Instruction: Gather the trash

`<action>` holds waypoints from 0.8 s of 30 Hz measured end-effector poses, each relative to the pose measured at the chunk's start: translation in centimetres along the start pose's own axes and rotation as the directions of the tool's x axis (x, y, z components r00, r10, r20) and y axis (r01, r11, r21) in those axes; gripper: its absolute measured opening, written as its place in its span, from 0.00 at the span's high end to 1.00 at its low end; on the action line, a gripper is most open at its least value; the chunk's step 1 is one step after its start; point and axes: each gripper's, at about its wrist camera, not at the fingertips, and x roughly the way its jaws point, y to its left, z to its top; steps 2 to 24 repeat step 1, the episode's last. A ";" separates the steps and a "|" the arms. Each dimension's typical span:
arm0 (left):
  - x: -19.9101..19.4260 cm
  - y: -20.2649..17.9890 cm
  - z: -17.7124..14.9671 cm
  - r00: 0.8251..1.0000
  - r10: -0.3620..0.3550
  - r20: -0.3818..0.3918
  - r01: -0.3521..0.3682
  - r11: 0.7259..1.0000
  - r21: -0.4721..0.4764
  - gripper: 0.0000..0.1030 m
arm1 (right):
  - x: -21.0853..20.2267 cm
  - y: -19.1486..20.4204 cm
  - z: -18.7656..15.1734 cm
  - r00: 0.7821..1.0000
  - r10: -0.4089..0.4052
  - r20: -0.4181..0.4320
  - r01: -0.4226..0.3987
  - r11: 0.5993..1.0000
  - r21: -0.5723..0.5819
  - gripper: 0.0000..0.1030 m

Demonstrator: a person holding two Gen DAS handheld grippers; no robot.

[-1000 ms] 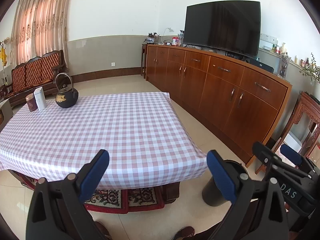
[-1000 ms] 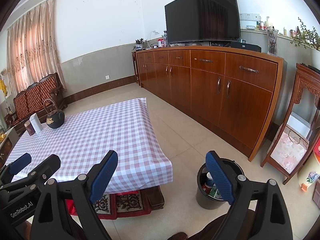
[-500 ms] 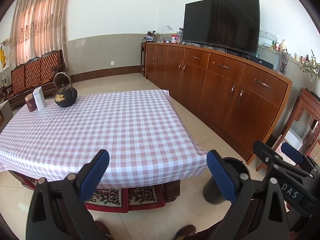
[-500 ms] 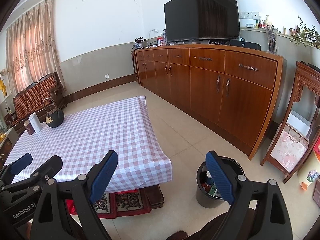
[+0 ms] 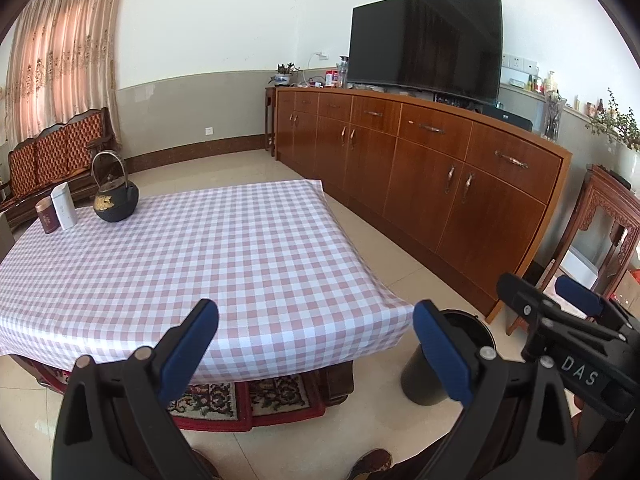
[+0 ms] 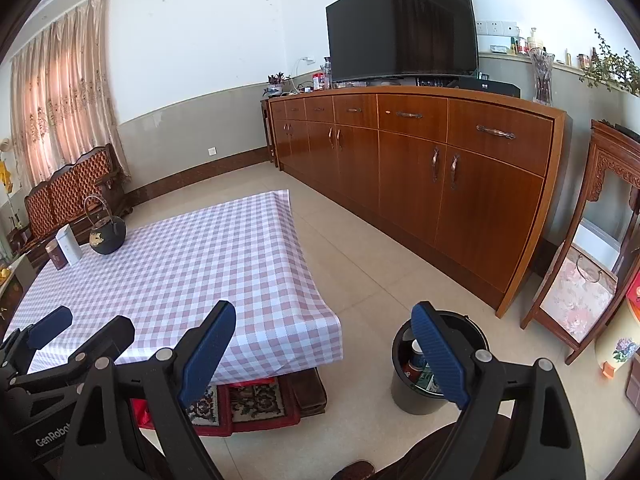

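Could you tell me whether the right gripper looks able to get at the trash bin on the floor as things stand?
Probably yes: the right gripper is open and empty, and the trash bin stands uncovered on bare floor beside the table, with nothing between.

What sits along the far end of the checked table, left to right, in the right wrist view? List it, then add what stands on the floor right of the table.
Brown tin → white box → black iron kettle; right of the table, the dark trash bin.
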 end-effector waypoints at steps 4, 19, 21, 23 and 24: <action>0.0 -0.1 0.0 1.000 -0.002 0.001 0.002 1.000 0.003 0.04 | 0.1 0.0 0.0 1.000 -0.002 -0.001 0.002 1.000 0.000 0.12; 0.0 -0.1 0.0 1.000 -0.002 0.001 0.002 1.000 0.003 0.04 | 0.1 0.0 0.0 1.000 -0.002 -0.001 0.002 1.000 0.000 0.12; 0.0 -0.1 0.0 1.000 -0.002 0.001 0.002 1.000 0.003 0.04 | 0.1 0.0 0.0 1.000 -0.002 -0.001 0.002 1.000 0.000 0.12; 0.0 -0.1 0.0 1.000 -0.002 0.001 0.002 1.000 0.003 0.04 | 0.1 0.0 0.0 1.000 -0.002 -0.001 0.002 1.000 0.000 0.12; 0.0 -0.1 0.0 1.000 -0.002 0.001 0.002 1.000 0.003 0.04 | 0.1 0.0 0.0 1.000 -0.002 -0.001 0.002 1.000 0.000 0.12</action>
